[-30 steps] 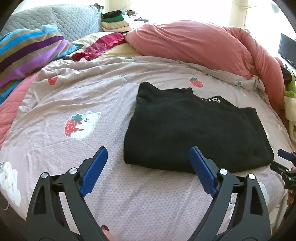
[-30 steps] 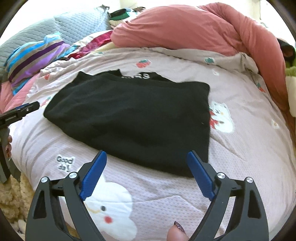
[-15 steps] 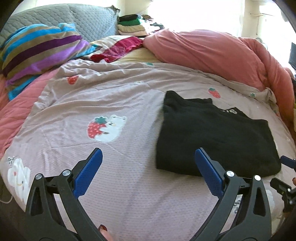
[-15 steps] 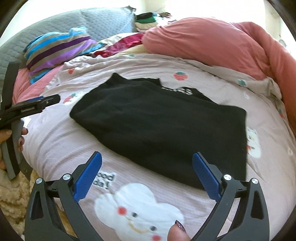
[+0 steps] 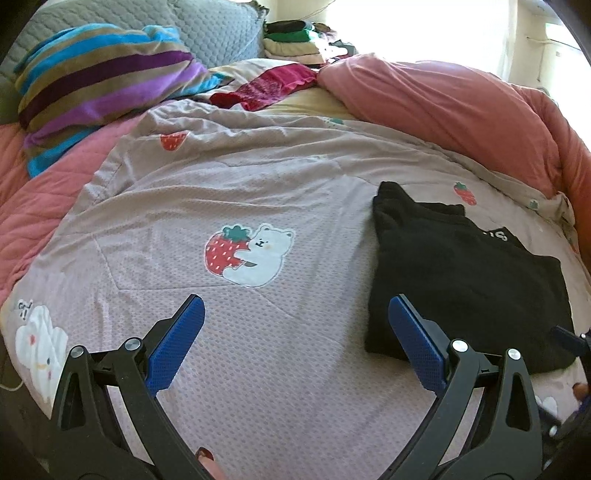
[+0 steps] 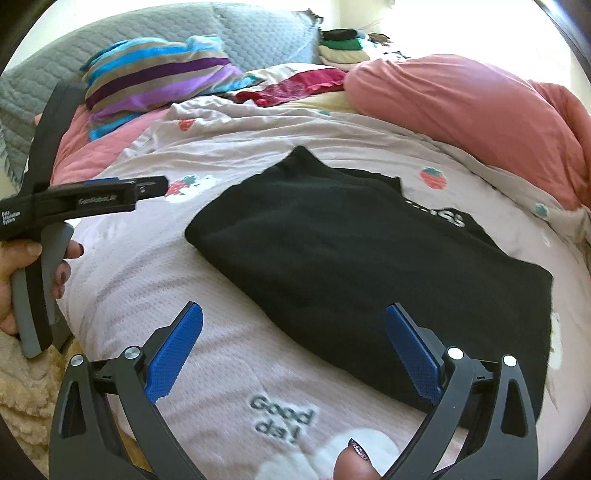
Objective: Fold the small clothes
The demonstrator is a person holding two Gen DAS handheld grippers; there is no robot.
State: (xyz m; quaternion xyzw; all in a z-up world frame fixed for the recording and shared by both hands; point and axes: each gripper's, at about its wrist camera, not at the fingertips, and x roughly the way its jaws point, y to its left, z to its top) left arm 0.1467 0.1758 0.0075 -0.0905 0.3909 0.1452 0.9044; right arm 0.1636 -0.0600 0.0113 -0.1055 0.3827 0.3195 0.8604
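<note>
A folded black garment (image 5: 461, 273) with white lettering lies flat on the pale pink bedspread (image 5: 258, 184); it also shows in the right wrist view (image 6: 369, 266). My left gripper (image 5: 295, 332) is open and empty, hovering over bare bedspread left of the garment. My right gripper (image 6: 293, 339) is open and empty, just in front of the garment's near edge. The left gripper shows from the side at the left of the right wrist view (image 6: 144, 186).
A striped pillow (image 5: 99, 85) and grey quilted headboard (image 5: 218, 29) lie at the back left. A bunched pink duvet (image 5: 461, 110) runs along the back right. A red garment (image 5: 269, 86) and a stack of folded clothes (image 5: 291, 44) sit behind.
Both grippers have swung left, so the black garment has slid right in both views. The garment itself has not moved. Both grippers stay open.
</note>
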